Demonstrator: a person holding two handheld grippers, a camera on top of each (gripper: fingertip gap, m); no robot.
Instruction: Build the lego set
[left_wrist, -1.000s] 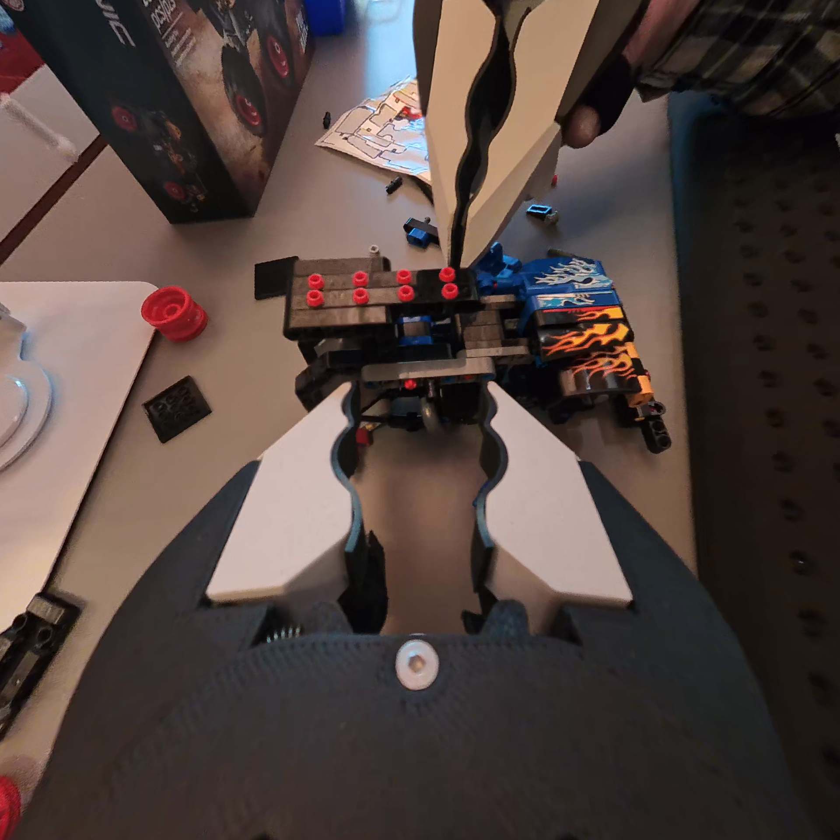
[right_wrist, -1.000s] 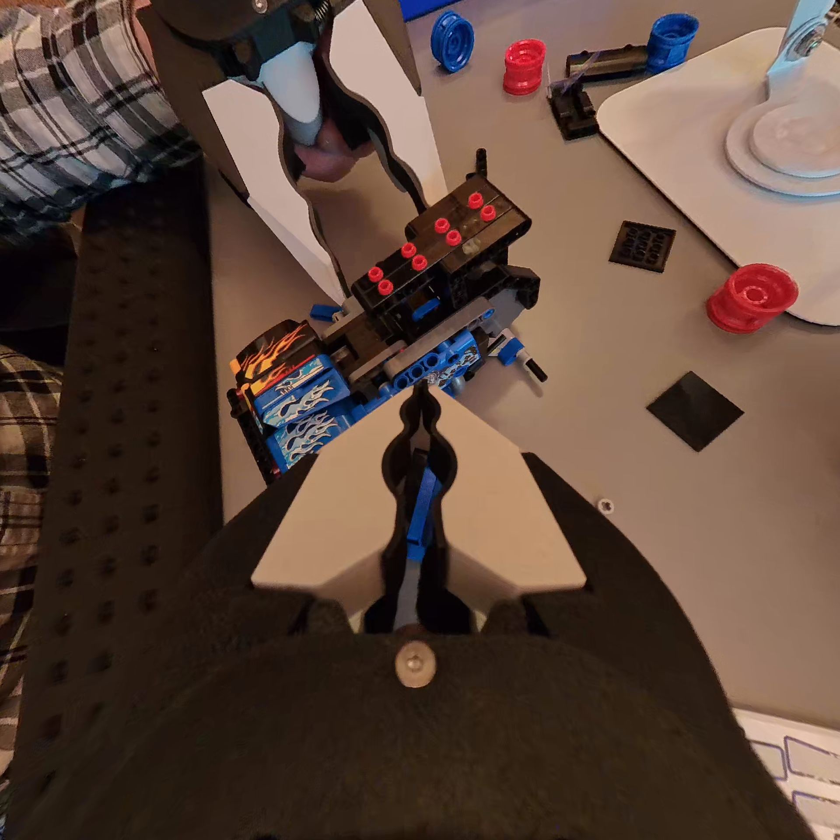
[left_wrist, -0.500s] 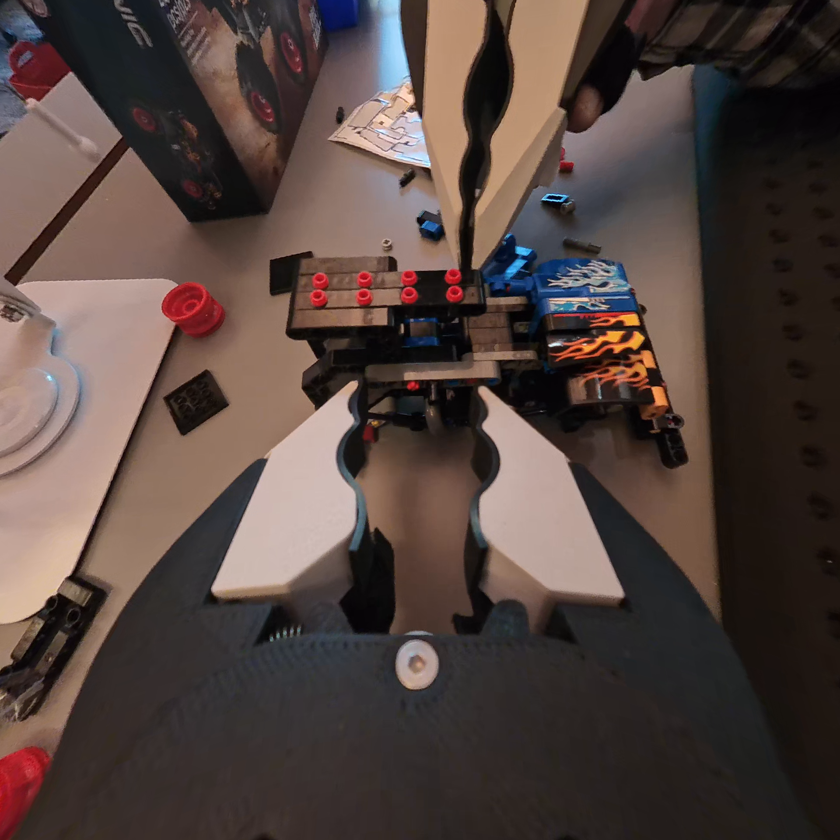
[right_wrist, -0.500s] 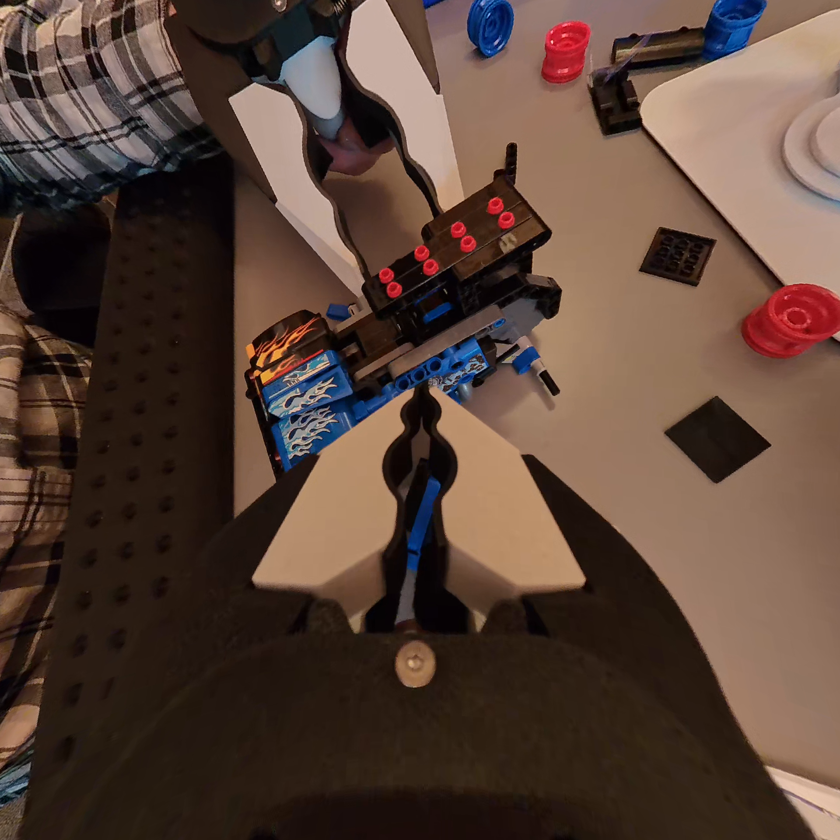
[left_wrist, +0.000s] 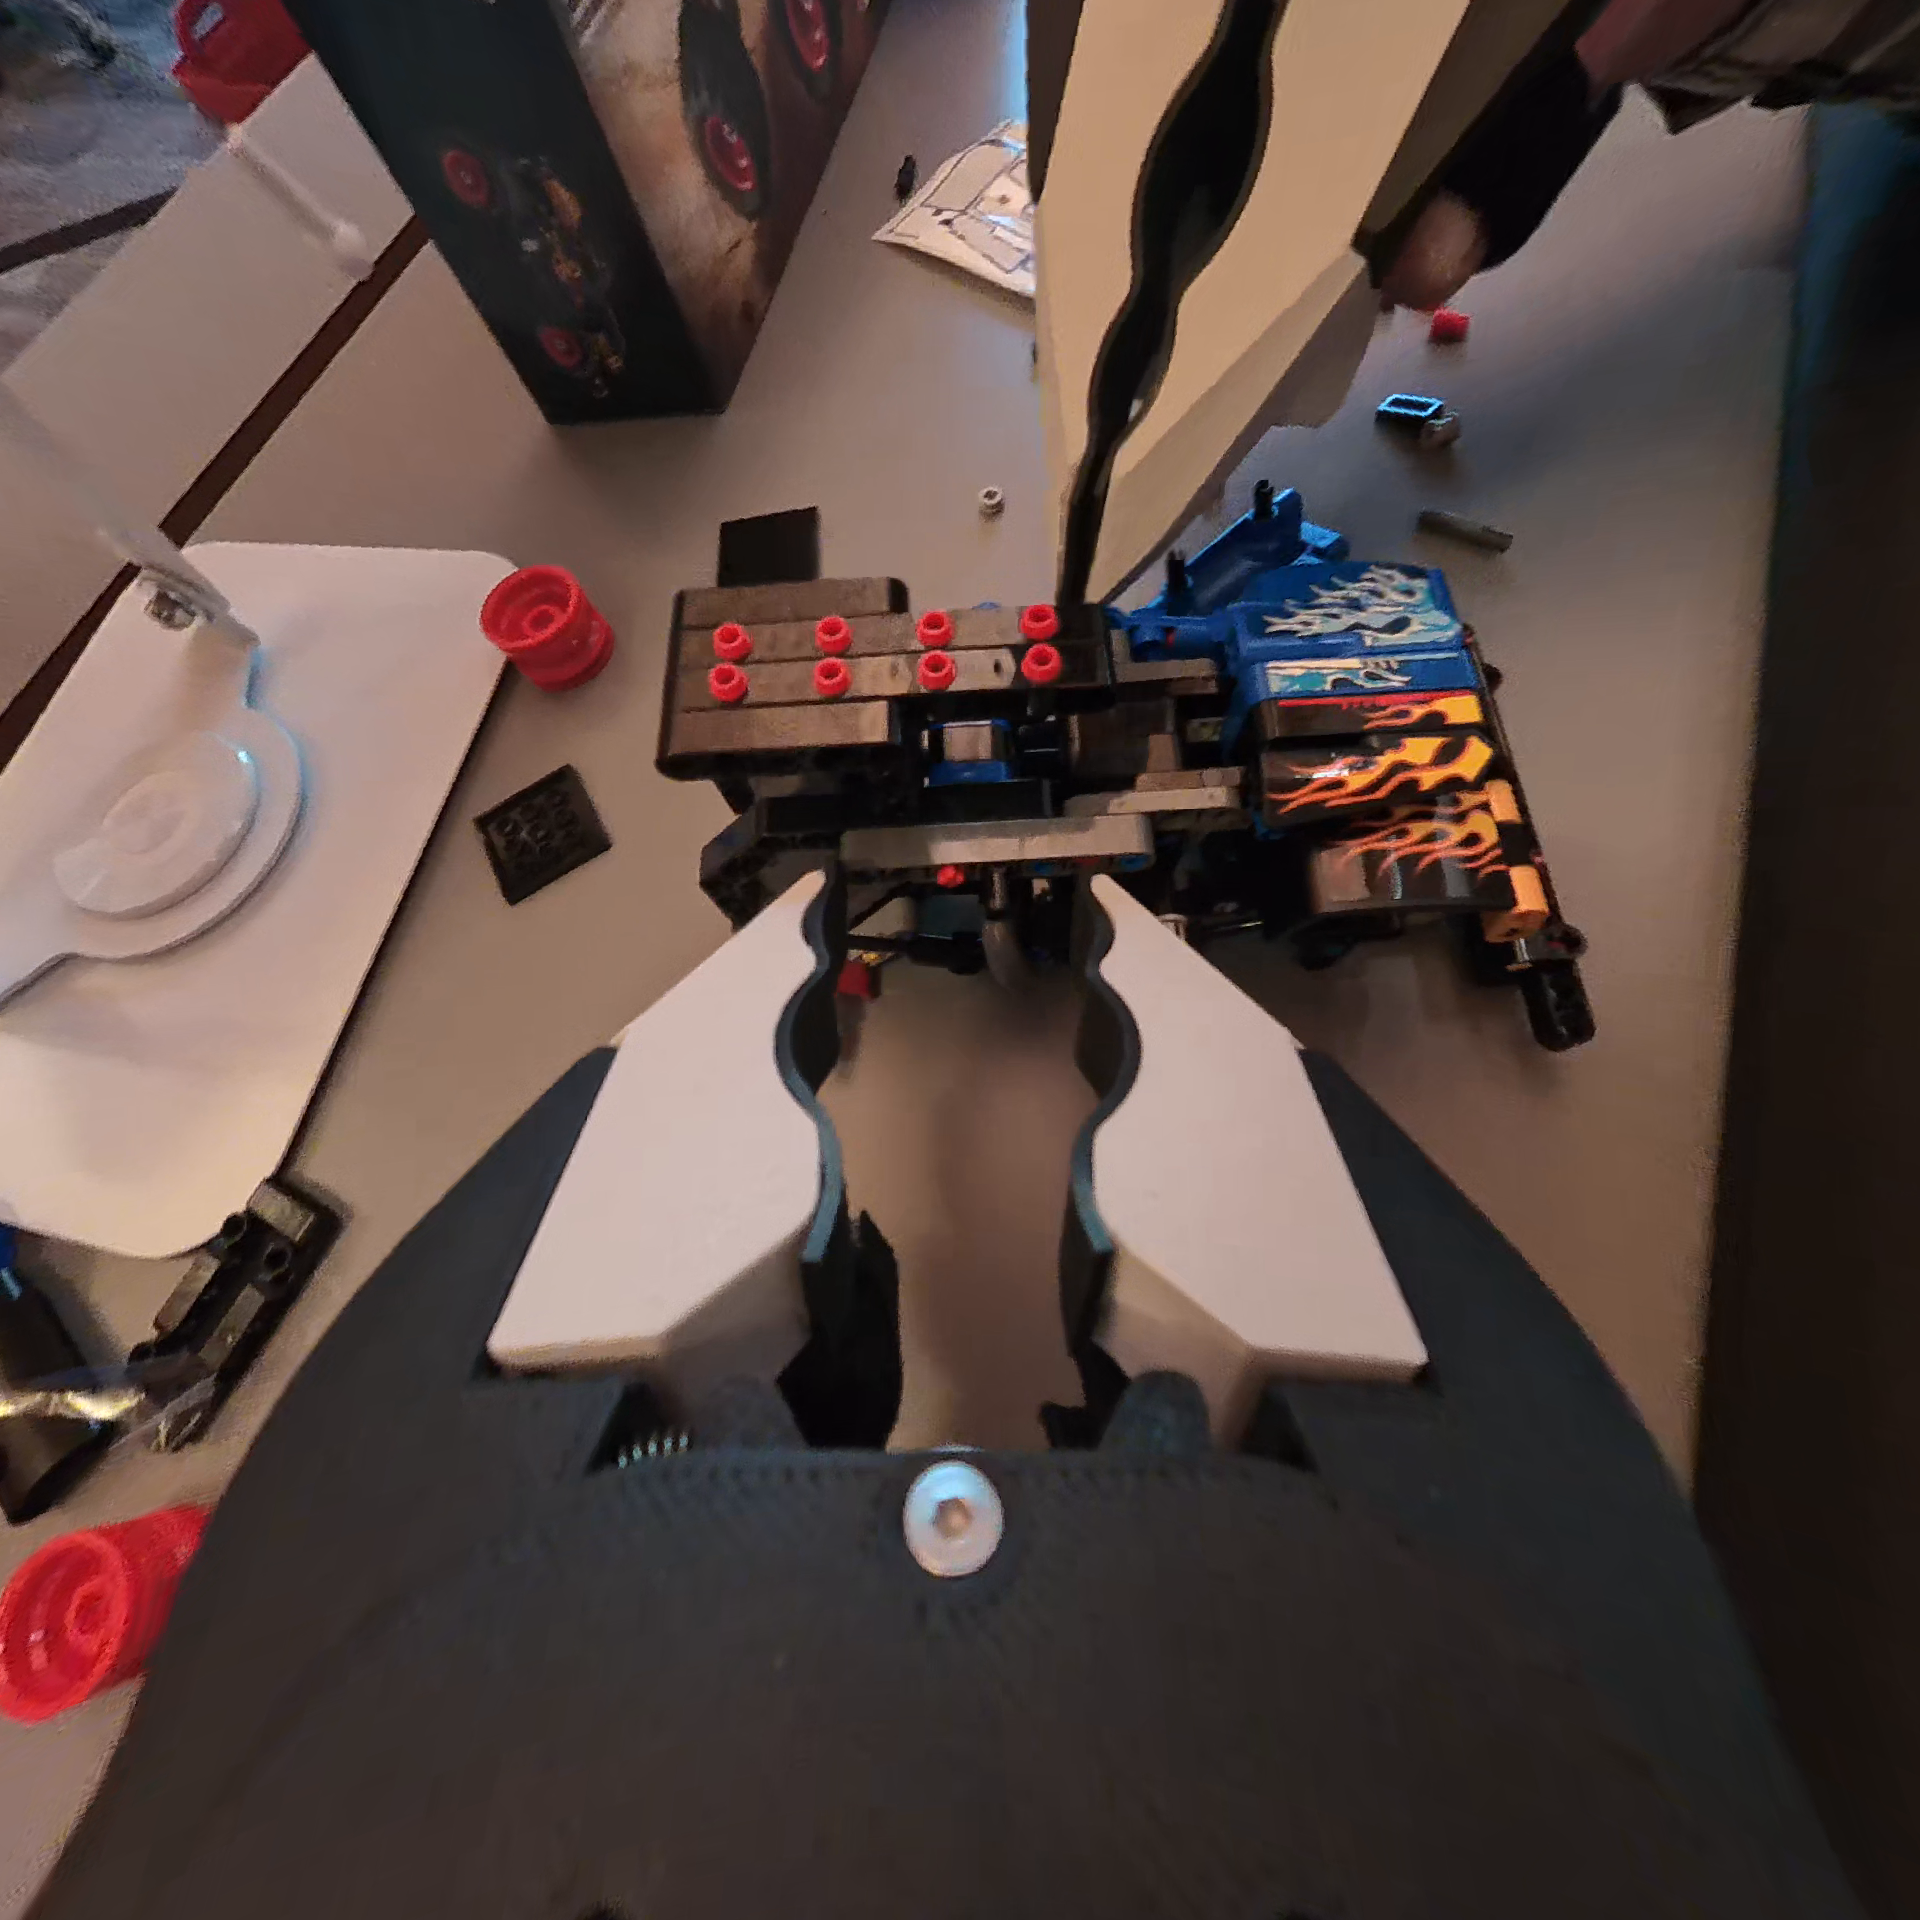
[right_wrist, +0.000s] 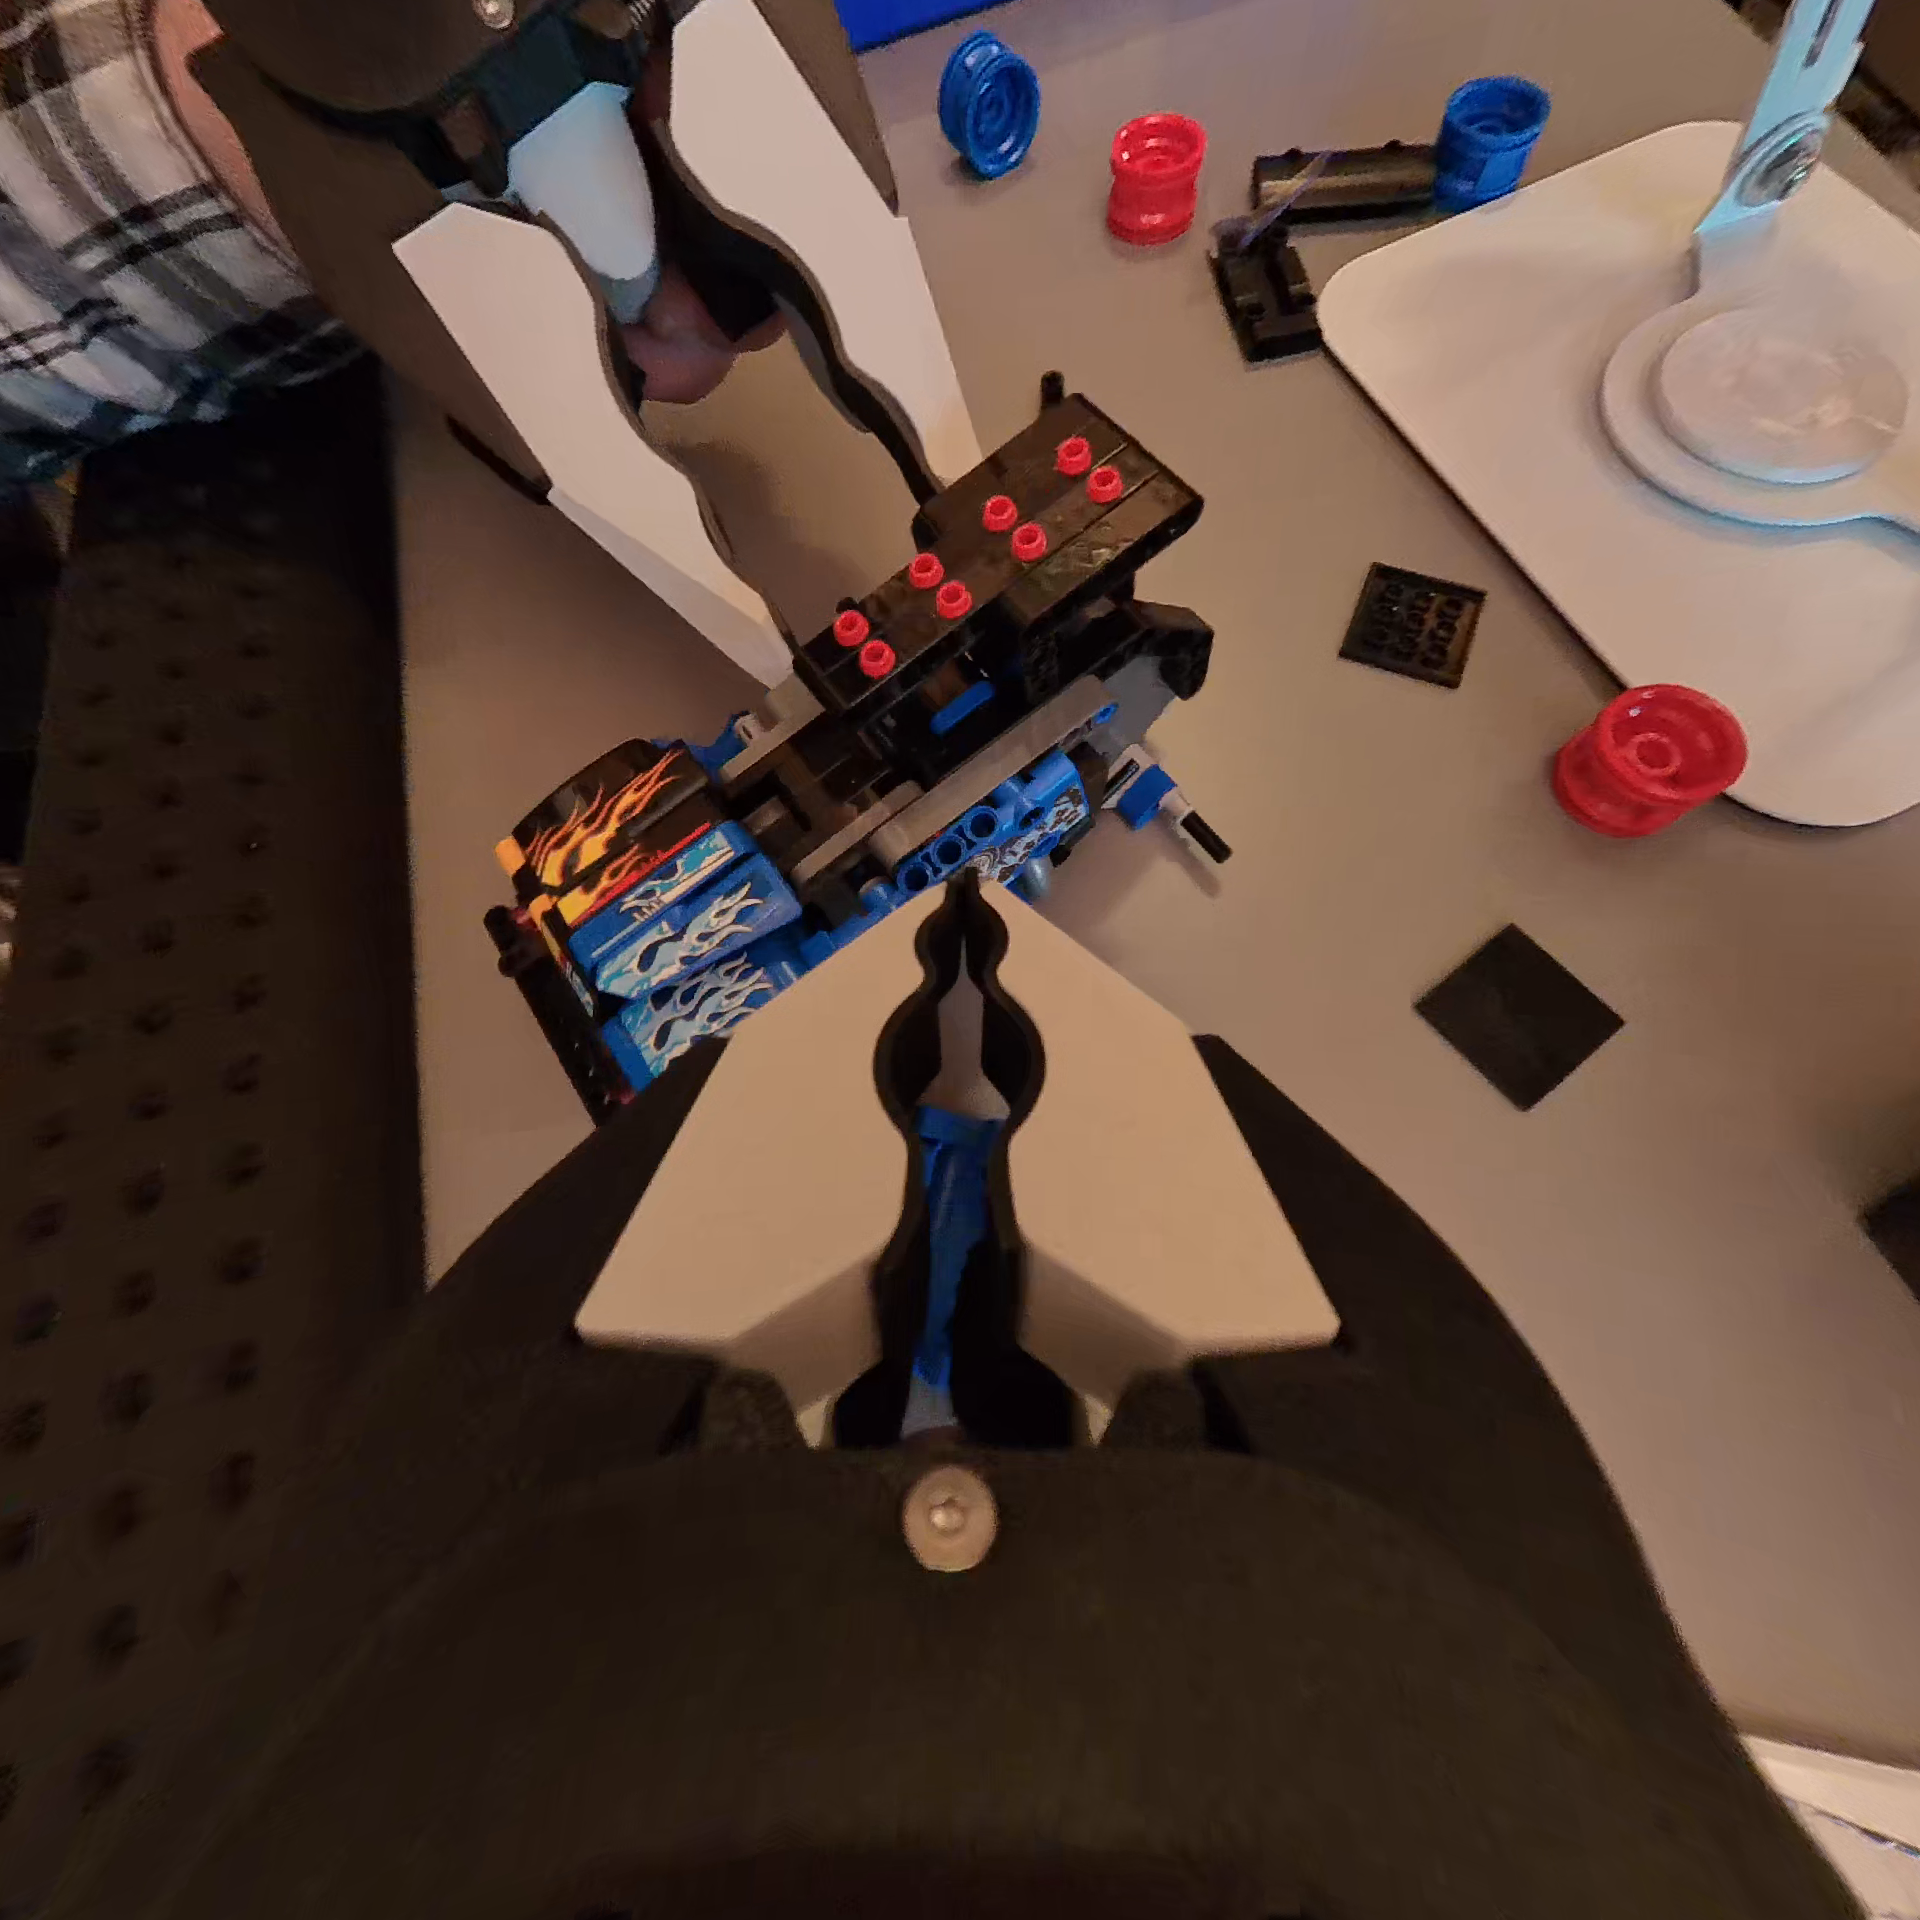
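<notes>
Truck (left_wrist: 1039, 748) is lying mid-table, flame panels toward the mat. Left gripper (left_wrist: 961, 914), jaws apart, is bracketing its near side. Right gripper (right_wrist: 961, 904), closed, is touching the blue beam (right_wrist: 987, 831). Advice: brace left, press squarely.

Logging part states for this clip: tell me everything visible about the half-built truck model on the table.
The truck model lies on the grey table, wheels not fitted. Its rear is a block of black plastic beams with eight red studs; the front carries blue panels with pale flames and black panels with orange flames. A grey beam runs along its side. The left gripper, fingers open, brackets that side; the right gripper, shut on a blue piece, meets the opposite edge.
</notes>
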